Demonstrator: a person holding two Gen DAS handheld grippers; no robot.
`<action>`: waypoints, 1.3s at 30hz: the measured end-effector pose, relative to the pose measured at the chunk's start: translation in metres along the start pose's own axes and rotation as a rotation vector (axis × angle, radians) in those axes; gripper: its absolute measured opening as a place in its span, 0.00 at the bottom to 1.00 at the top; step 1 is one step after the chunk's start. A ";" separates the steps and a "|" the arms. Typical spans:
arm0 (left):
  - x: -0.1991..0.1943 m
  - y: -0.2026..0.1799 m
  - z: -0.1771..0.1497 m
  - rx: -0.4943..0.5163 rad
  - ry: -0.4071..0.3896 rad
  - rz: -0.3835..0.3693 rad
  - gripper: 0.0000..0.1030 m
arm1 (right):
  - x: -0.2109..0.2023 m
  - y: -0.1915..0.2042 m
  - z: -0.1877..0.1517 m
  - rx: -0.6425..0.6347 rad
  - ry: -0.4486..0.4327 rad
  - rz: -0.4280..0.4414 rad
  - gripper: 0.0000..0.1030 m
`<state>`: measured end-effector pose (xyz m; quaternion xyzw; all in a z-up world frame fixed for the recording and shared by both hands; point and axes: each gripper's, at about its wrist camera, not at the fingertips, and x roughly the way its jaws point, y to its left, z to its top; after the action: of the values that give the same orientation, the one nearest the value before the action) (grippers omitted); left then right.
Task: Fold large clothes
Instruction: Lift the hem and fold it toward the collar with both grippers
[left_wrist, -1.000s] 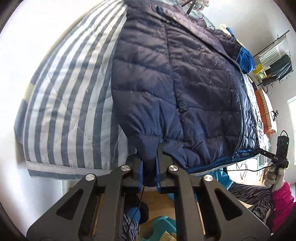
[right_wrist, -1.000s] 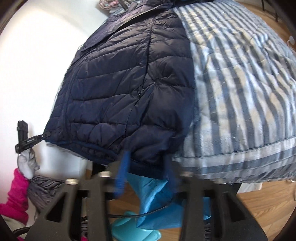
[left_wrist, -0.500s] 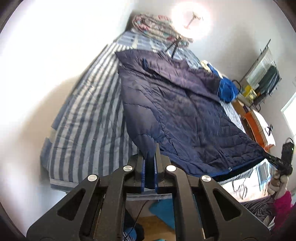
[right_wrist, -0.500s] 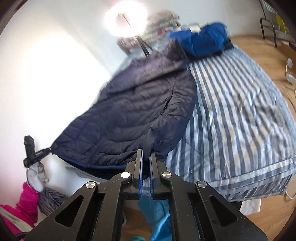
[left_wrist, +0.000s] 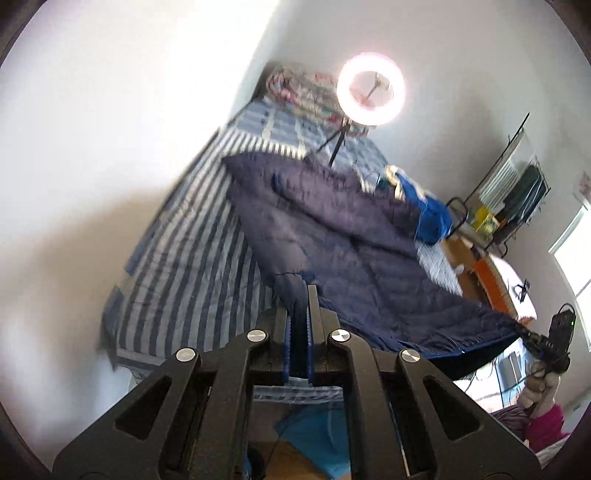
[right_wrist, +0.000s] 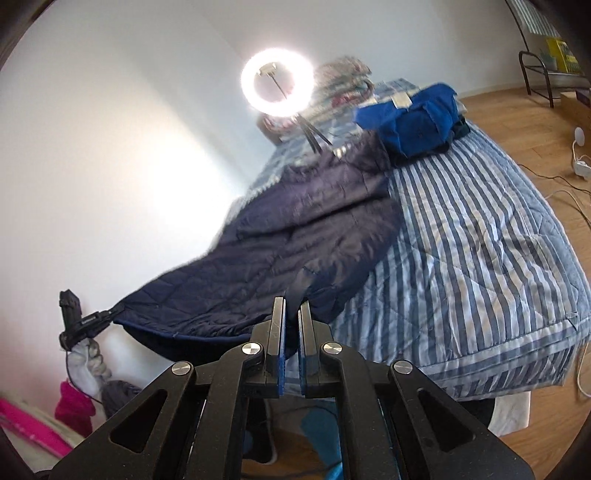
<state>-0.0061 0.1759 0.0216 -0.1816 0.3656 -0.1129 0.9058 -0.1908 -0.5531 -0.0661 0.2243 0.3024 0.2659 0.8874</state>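
Observation:
A navy quilted puffer jacket (left_wrist: 343, 251) lies stretched along the striped bed, its near hem lifted off the bed. My left gripper (left_wrist: 301, 295) is shut on one hem corner. My right gripper (right_wrist: 291, 306) is shut on the other hem corner of the jacket (right_wrist: 295, 236). The hem hangs taut between the two grippers. The right gripper also shows at the far right of the left wrist view (left_wrist: 532, 336), and the left gripper at the left of the right wrist view (right_wrist: 92, 319).
The blue-and-white striped bedspread (right_wrist: 480, 240) covers the bed. A blue garment pile (right_wrist: 417, 118) sits at the far end. A lit ring light (left_wrist: 371, 88) stands by the headboard. A shelf rack (left_wrist: 517, 199) and wooden floor (right_wrist: 546, 129) lie to the right.
Both grippers have risen with the jacket's hem corners in them. The hem has lifted off the bed's front edge, and the views have tilted up toward the ring light.

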 end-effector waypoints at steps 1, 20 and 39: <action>-0.009 -0.003 0.004 0.012 -0.020 0.002 0.03 | -0.006 0.003 0.003 0.003 -0.016 0.013 0.04; 0.194 -0.005 0.167 0.024 0.037 0.090 0.03 | 0.137 -0.016 0.176 -0.126 -0.003 -0.131 0.04; 0.405 0.056 0.164 -0.036 0.349 0.221 0.19 | 0.333 -0.120 0.190 -0.113 0.265 -0.337 0.06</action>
<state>0.3993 0.1309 -0.1436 -0.1341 0.5368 -0.0364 0.8322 0.1993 -0.4867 -0.1365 0.0838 0.4341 0.1574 0.8830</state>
